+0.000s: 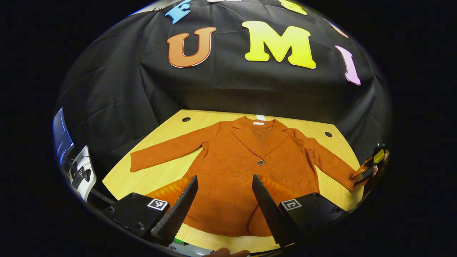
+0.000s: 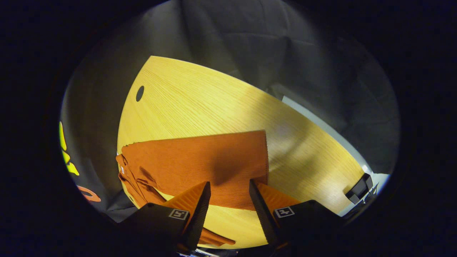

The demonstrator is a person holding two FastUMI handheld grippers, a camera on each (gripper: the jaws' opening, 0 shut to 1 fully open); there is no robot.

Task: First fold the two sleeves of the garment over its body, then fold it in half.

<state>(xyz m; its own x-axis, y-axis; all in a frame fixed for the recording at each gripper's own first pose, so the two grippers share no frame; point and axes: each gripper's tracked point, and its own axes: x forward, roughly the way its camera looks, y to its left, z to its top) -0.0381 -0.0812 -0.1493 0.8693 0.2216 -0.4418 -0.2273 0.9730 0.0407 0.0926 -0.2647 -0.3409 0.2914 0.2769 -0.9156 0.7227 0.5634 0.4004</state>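
Note:
A rust-orange jacket (image 1: 235,167) lies flat and face up on the wooden table (image 1: 150,178), collar toward the wall and both sleeves spread out to the sides. My left gripper (image 1: 224,176) hovers open over the jacket's lower body near the hem, with nothing between its fingers. In the left gripper view my right gripper (image 1: 371,166) is at the table's right edge, by the cuff of the right-hand sleeve (image 1: 332,164). In the right gripper view that sleeve (image 2: 200,164) lies flat on the table (image 2: 200,103), and my right gripper (image 2: 228,184) stands open just over its cuff end.
The tabletop has round cable holes at the back left (image 1: 186,119) and back right (image 1: 328,134). A lit screen (image 1: 62,137) and a small device (image 1: 82,173) stand off the table's left side. Part of a hand (image 1: 228,252) shows at the near edge.

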